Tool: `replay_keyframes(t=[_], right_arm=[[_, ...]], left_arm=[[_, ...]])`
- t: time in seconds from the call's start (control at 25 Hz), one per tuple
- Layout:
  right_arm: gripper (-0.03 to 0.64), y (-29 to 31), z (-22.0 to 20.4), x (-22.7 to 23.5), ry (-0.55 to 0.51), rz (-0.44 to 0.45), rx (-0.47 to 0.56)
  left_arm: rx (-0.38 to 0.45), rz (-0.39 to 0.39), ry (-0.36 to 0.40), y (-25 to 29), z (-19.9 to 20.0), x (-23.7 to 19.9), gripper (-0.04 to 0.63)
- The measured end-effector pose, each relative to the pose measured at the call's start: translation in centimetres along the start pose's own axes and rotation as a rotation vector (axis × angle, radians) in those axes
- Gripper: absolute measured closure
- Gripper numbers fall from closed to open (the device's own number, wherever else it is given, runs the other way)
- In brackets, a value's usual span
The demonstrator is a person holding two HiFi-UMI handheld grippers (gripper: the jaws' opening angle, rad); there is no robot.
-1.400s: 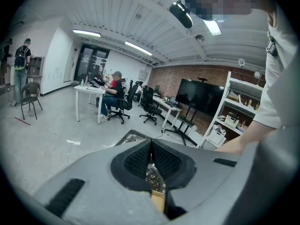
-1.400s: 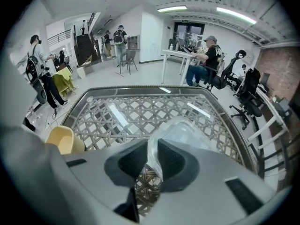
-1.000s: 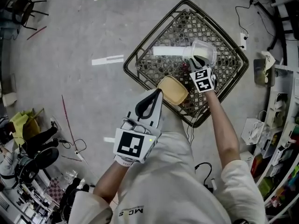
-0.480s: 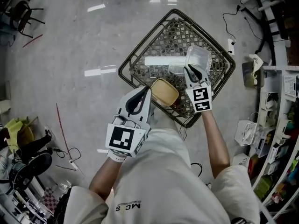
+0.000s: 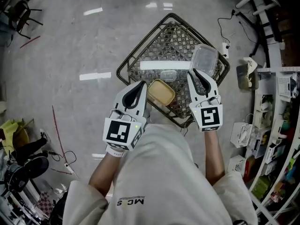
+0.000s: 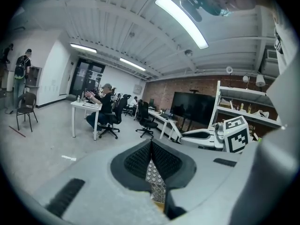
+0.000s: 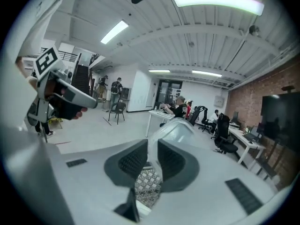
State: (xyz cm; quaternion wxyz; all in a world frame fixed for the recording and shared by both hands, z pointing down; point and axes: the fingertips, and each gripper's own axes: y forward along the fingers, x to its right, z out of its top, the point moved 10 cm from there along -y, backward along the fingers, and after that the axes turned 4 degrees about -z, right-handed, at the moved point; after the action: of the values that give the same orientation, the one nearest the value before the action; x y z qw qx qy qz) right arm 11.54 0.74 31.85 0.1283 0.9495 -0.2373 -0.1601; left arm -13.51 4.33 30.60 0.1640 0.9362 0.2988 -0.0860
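Observation:
From the head view, a diamond-shaped lattice table with a glass top stands on the floor in front of me. My right gripper is shut on the rim of a clear plastic container, held above the table's right corner. In the right gripper view that clear container stands up between the jaws of the right gripper. My left gripper is shut with nothing in it, just left of a yellow tub on the table's near edge. A small clear piece lies on the glass.
Shelving with boxes runs along the right, and cables trail on the floor there. A chair stands far left. Desks, office chairs and seated people fill the room beyond. The other gripper's marker cube shows at right.
Both grippers have tilted up from the table towards the room. The right one drew back and rightward with the clear container, and a small clear piece now lies on the glass.

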Motion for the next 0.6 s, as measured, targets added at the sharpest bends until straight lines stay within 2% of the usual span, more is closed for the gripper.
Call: replay_keyframes(t=[0.2,0.6], right_arm=[[0.537,-1.7,3.7,0.0,0.009,-0.026,0.103],[0.537,-5.8,7.5,-0.7,0.054,-0.093,0.196]], left_arm=[[0.029,0.009,0.000,0.0,0.5,-0.5,0.571],[0.101,0.019,0.014,-1.8,2.6,-0.6,0.571]])
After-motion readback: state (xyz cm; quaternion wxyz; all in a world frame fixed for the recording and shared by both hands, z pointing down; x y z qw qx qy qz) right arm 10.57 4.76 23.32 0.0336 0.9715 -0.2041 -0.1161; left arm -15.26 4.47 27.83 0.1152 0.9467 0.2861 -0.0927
